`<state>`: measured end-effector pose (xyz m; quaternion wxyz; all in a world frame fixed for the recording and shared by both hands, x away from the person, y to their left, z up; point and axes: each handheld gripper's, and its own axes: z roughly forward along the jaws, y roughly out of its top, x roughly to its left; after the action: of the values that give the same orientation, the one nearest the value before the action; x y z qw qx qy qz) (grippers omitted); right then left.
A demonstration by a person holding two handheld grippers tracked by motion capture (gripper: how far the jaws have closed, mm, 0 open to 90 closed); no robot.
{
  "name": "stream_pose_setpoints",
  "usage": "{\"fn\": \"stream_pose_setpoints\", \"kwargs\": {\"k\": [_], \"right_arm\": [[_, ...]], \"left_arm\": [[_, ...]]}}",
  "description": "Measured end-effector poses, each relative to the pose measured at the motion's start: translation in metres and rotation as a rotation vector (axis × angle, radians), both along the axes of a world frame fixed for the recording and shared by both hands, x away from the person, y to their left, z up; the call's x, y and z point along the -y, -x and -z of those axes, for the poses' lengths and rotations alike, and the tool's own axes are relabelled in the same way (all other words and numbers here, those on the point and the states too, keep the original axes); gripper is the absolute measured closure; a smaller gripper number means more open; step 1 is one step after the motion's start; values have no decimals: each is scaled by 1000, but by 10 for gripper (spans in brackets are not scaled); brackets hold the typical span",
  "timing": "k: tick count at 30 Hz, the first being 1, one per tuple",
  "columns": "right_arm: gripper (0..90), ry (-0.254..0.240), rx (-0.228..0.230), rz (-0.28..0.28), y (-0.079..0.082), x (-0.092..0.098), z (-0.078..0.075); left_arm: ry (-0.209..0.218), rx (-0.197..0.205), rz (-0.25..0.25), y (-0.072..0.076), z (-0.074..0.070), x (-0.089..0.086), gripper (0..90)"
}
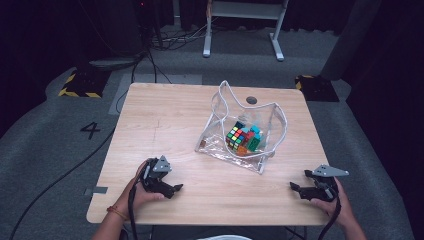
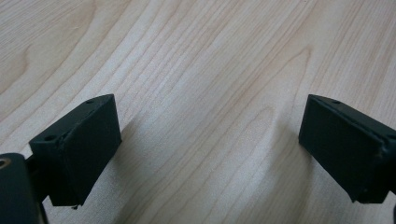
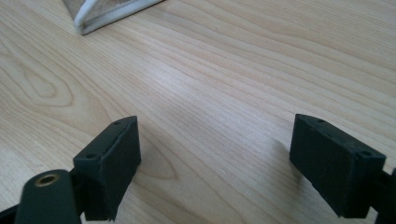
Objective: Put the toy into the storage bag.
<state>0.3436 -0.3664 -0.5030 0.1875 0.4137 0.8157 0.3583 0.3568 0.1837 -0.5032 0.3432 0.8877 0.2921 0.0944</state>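
both grippers, left (image 1: 172,191) and right (image 1: 298,188), rest at the table's (image 1: 165,125) near edge, jaws spread wide and empty; we see the clear pouch (image 1: 243,127) holding a colourful cube (image 1: 239,136) centre-right, well apart.

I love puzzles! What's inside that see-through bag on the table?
Inside the clear plastic bag with white trim sits a multicoloured twisty puzzle cube beside something teal. Creased, shiny plastic hides whatever else is in there.

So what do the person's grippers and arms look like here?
Both the left gripper and the right gripper are black, each with two blocky jaws, a grey three-cornered plate on top and a trailing black cable. Forearms are bare; the left wrist wears an orange band.
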Motion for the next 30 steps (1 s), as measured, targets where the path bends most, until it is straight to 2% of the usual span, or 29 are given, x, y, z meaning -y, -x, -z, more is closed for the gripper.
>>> {"fn": "stream_pose_setpoints", "kwargs": {"k": [30], "right_arm": [[155,0,0,1,0,-1,0]], "left_arm": [[-3,-1,4,0,0,0,59]]}}
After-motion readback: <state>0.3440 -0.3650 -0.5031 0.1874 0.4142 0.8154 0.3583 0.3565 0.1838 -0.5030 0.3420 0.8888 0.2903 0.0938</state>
